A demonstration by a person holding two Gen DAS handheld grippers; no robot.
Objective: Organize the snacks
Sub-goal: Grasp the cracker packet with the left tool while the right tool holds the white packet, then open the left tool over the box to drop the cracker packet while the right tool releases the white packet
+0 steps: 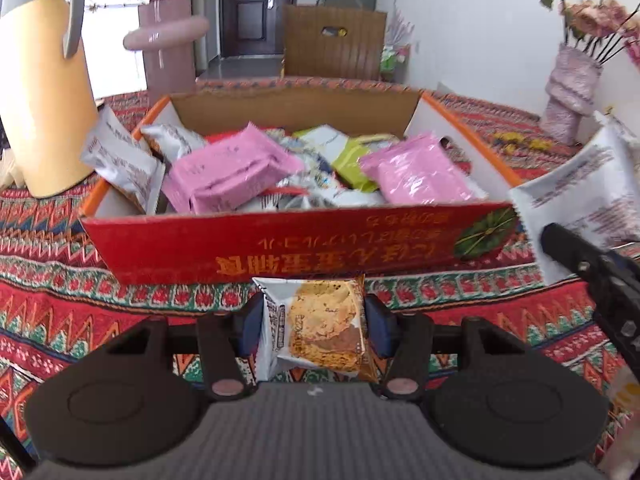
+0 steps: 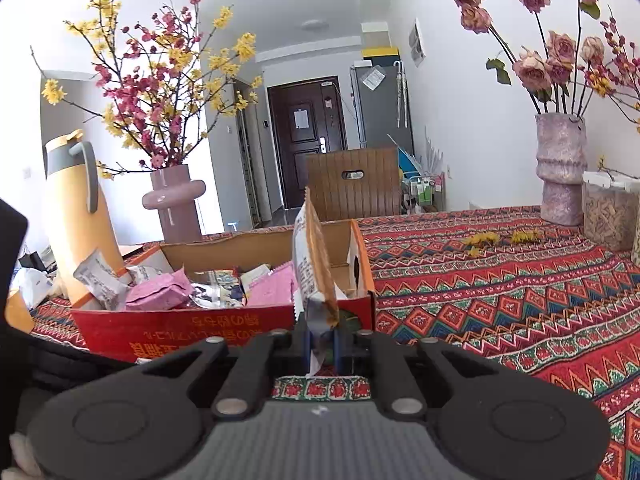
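Observation:
A red cardboard box (image 1: 280,248) open at the top holds several snack packets, among them pink ones (image 1: 232,172). My left gripper (image 1: 315,326) is shut on a cracker packet (image 1: 320,324), held upright just in front of the box's near wall. My right gripper (image 2: 321,346) is shut on a white-and-orange snack packet (image 2: 310,264), held edge-on at the box's front right corner (image 2: 352,312). That packet also shows in the left wrist view (image 1: 580,200), with the right gripper's finger (image 1: 568,248) below it.
A patterned red tablecloth (image 2: 500,288) covers the table. A yellow thermos jug (image 1: 40,80) and a pink vase (image 1: 168,44) stand left of the box. A textured vase with roses (image 2: 560,168) and a clear jar (image 2: 608,216) stand at the right. A wooden chair (image 2: 352,184) stands behind.

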